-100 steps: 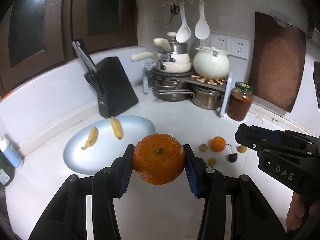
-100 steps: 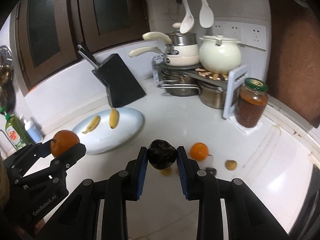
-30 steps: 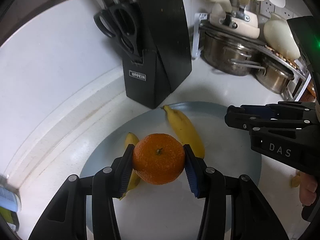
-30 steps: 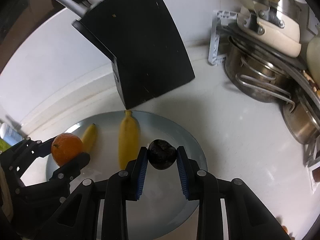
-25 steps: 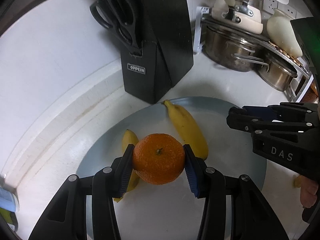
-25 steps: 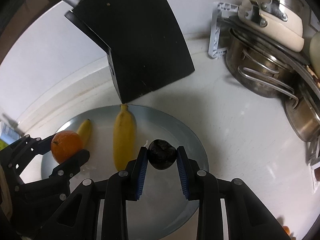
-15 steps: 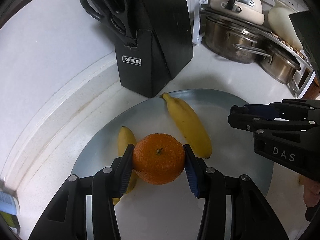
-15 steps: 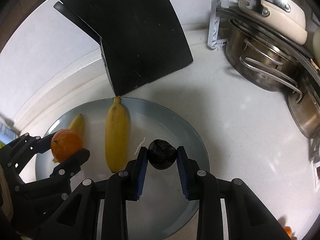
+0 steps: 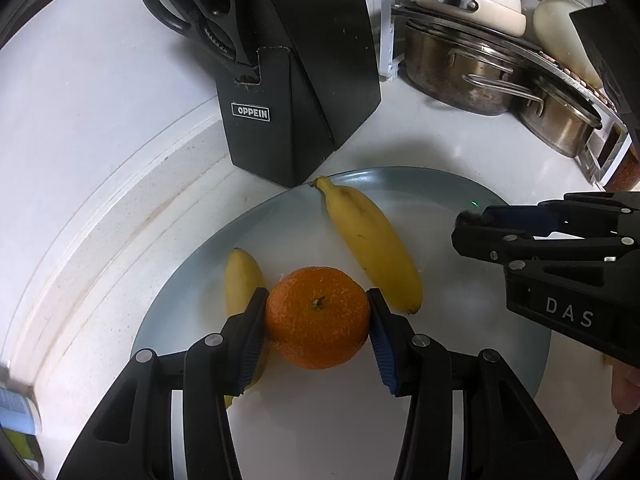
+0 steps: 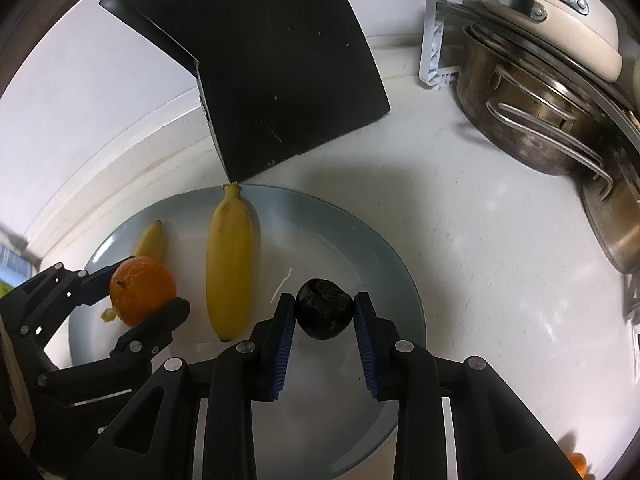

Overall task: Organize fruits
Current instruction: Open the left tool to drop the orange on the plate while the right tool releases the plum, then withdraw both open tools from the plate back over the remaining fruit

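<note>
Already two yellow bananas [image 10: 230, 264] on grey oval plate [image 10: 404, 280]; left gripper [image 9: 317, 320] clamps orange mandarin [image 9: 317, 317], right gripper [image 10: 325, 316] clamps dark wrinkled fruit [image 10: 324, 309]; neither released onto the plate yet.

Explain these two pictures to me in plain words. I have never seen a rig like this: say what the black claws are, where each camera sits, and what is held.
No robot here: a person holds a two-finger claw in each hand, each with a camera looking along its fingers. The left view shows the left gripper clamped on an orange; the right view shows the right gripper shut on a dark wrinkled fruit. Both hang over a pale blue plate holding a large banana and a small banana. A black knife block stands behind it.
</note>
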The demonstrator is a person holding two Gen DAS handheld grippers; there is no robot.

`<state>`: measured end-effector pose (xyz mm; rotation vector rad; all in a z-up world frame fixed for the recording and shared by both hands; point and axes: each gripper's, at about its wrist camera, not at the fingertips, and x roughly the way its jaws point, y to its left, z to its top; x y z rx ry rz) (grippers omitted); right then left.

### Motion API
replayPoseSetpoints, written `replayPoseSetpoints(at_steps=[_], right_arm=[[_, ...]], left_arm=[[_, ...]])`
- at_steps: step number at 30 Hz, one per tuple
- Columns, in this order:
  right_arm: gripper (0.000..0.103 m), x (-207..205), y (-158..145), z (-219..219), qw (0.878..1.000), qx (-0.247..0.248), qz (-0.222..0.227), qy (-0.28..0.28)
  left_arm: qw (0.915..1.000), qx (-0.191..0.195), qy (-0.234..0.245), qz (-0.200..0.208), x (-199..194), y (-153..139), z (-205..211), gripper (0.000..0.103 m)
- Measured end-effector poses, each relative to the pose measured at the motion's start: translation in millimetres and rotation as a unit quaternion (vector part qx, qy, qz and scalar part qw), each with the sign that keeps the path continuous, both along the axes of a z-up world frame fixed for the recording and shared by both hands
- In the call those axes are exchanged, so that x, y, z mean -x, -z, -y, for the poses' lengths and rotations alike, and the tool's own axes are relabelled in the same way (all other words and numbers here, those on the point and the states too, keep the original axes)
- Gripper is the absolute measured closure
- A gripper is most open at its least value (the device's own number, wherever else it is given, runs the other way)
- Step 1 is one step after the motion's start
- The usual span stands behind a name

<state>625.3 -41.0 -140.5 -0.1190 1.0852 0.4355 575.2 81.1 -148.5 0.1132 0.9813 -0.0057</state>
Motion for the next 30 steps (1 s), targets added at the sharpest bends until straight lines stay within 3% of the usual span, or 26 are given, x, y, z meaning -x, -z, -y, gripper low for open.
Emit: replayPoseSetpoints(at_steps=[4, 17, 27, 30], right_arm=[[0.062, 2, -4, 2, 1.000, -0.003, 0.002, 0.002], [0.060, 31, -51, 23, 0.997, -0.004, 0.076, 0.028], [0.055, 73, -93, 49, 0.989, -0.017, 0.136, 0.049], [0.047, 89, -107, 61, 0.986, -0.020, 0.152, 0.060]], left_arm=[[0.9998, -0.005, -0.001, 0.019, 5, -9, 1, 0.038], [0.9951, -0.031, -0.046, 0.082, 38, -64, 3, 0.029], [0.9881, -0.025, -0.060, 0.139, 78, -110, 19, 0.023], [0.9857, -0.023, -0.057, 0.157, 87, -122, 27, 0.021]])
